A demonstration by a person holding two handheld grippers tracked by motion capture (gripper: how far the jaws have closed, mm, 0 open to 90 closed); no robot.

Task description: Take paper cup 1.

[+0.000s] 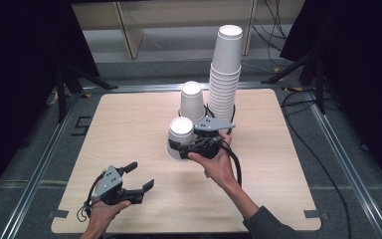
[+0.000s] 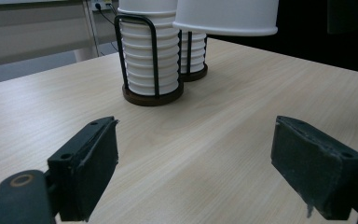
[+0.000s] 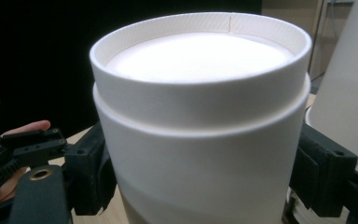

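Observation:
My right gripper (image 1: 180, 147) is shut on a white paper cup (image 1: 181, 130) turned upside down and held above the middle of the wooden table (image 1: 129, 124). In the right gripper view both black pads (image 3: 324, 175) press the sides of the cup (image 3: 200, 116), with the gripper (image 3: 200, 177) around its lower part. Near the front left of the table, my left gripper (image 1: 142, 175) is open and has nothing between its jaws. Its view has the gripper (image 2: 193, 172) low over bare wood, the held cup (image 2: 226, 16) hanging ahead.
A tall stack of white cups (image 1: 225, 74) stands in a black wire holder at the back of the table, a shorter stack (image 1: 192, 102) to its left. In the left gripper view both holders (image 2: 144, 60) rest on round brown bases. Cables lie on the floor at right.

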